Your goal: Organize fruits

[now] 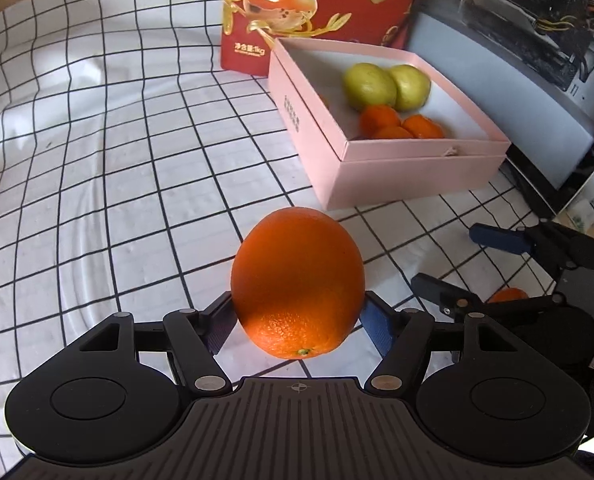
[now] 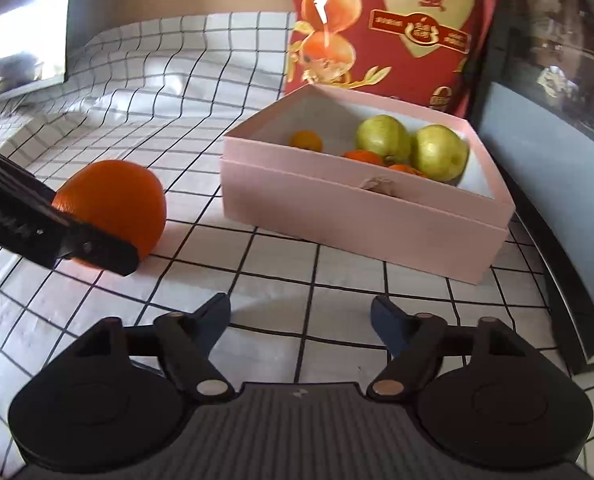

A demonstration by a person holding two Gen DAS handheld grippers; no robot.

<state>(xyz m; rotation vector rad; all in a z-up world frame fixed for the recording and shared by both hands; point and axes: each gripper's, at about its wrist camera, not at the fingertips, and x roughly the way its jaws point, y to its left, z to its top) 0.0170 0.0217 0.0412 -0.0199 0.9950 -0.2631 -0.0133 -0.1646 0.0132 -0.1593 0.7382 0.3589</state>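
A large orange (image 1: 297,280) rests on the checked cloth, and my left gripper (image 1: 297,300) is shut on it, a pad touching each side. From the right wrist the same orange (image 2: 117,200) shows, with one left finger (image 2: 97,252) across its front. The open pink box (image 1: 417,168) (image 2: 357,220) holds two green fruits (image 1: 369,86) (image 2: 383,136) and several tangerines (image 1: 379,120) (image 2: 363,157). My right gripper (image 2: 300,304) (image 1: 445,258) stands open over bare cloth in front of the box. In the left wrist view a small tangerine (image 1: 507,295) peeks out just behind its fingers.
A red printed bag (image 1: 297,8) (image 2: 397,20) stands upright behind the box. A dark screen-like panel (image 1: 497,80) (image 2: 537,180) borders the table on the right. The wrinkled checked cloth (image 1: 117,160) stretches away to the left.
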